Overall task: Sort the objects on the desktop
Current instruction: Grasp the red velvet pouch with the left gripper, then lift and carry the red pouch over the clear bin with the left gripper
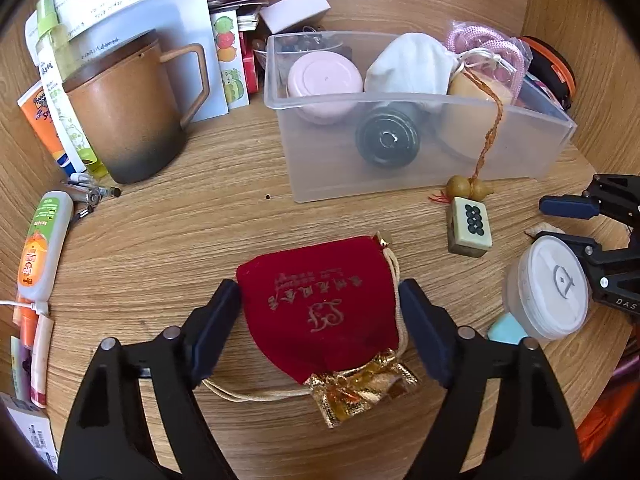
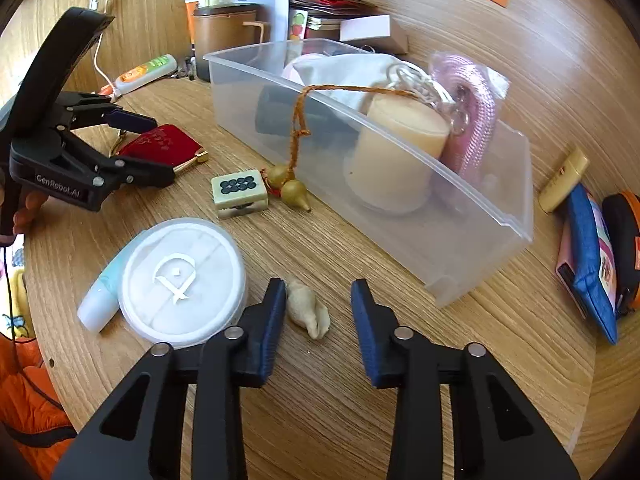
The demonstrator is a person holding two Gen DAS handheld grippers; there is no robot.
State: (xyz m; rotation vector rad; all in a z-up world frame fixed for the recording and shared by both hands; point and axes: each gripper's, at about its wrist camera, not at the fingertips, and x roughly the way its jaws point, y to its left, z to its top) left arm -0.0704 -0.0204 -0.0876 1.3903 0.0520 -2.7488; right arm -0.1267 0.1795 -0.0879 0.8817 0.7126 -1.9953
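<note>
A red velvet pouch (image 1: 324, 308) with a gold lining lies on the wooden desk between the fingers of my left gripper (image 1: 320, 304). The jaws stand wide, just touching its sides. The pouch also shows in the right wrist view (image 2: 160, 144). My right gripper (image 2: 320, 300) is open around a small beige shell (image 2: 308, 312) on the desk. A clear plastic bin (image 1: 420, 168) (image 2: 460, 240) holds a pink jar, a white pouch, a black round object and a beige jar. A mahjong-tile charm (image 1: 470, 226) (image 2: 239, 192) hangs from the bin on an orange cord.
A white round lidded jar (image 2: 182, 280) and a pale blue tube (image 2: 100, 300) lie left of my right gripper. A brown mug (image 1: 128, 112), tubes and papers crowd the back left. A blue pouch (image 2: 590, 256) and a gold tube (image 2: 564, 180) lie right of the bin.
</note>
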